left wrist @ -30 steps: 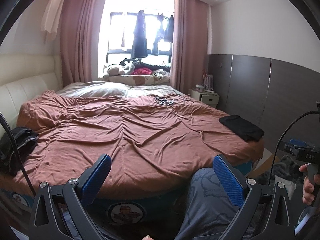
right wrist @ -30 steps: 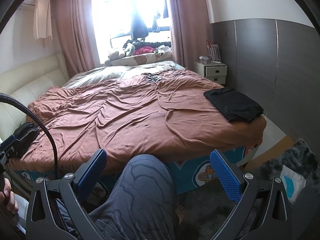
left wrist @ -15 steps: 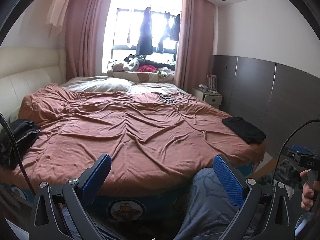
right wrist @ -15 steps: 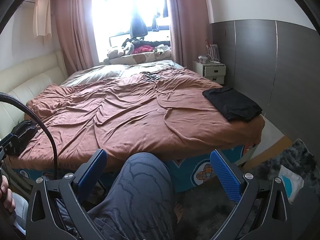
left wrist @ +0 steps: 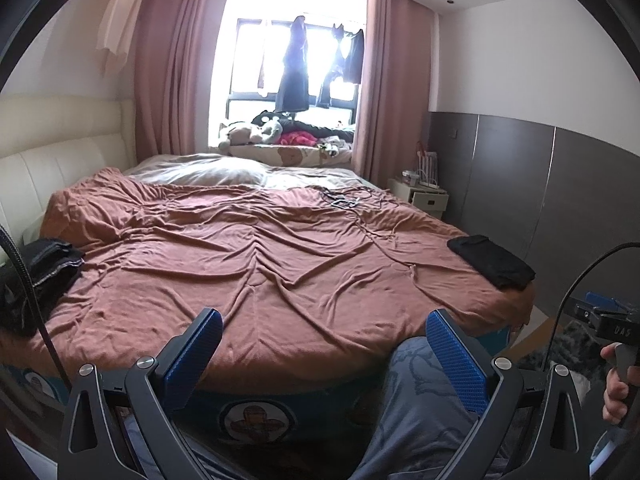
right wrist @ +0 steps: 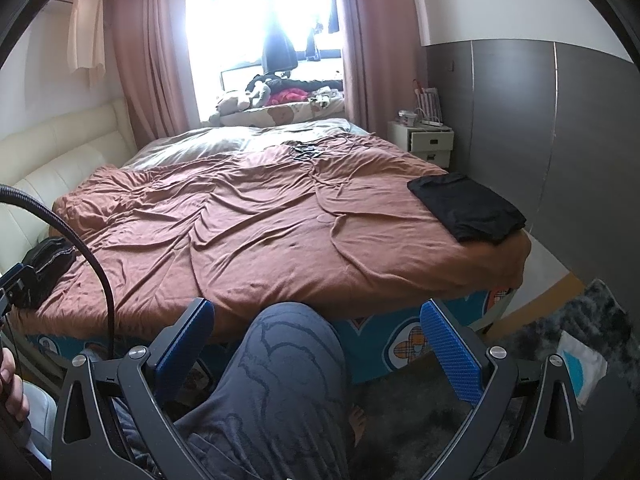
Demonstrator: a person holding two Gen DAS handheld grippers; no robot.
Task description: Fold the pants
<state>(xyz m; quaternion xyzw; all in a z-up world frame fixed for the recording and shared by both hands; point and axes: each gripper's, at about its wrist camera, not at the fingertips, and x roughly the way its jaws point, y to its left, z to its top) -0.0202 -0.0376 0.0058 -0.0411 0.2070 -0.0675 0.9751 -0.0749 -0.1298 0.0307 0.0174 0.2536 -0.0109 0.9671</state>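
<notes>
since both the left tongs (left wrist: 322,354) and right tongs (right wrist: 318,342) are spread and empty, the wrong dark garment, the folded one (right wrist: 466,206) or the heap (left wrist: 38,276), may be seized.

Dark bundle (left wrist: 38,276) at bed's left edge partly behind cable (left wrist: 24,280); garment type unclear.

Each hand-held gripper has a black frame with triangular cut-outs, round silver screws at the finger pivots, and two fingers faced with blue ribbed pads (left wrist: 454,360). The left hand-held gripper (left wrist: 324,354) and the right hand-held gripper (right wrist: 318,344) look alike. A black cable (right wrist: 92,260) curves up from one unit — a thinner one (left wrist: 576,280) arcs over the other, whose dark body bears pale lettering. The person wears grey-blue trousers (right wrist: 280,380) printed with darker outlined shapes — a bare foot (right wrist: 357,420) shows below.
</notes>
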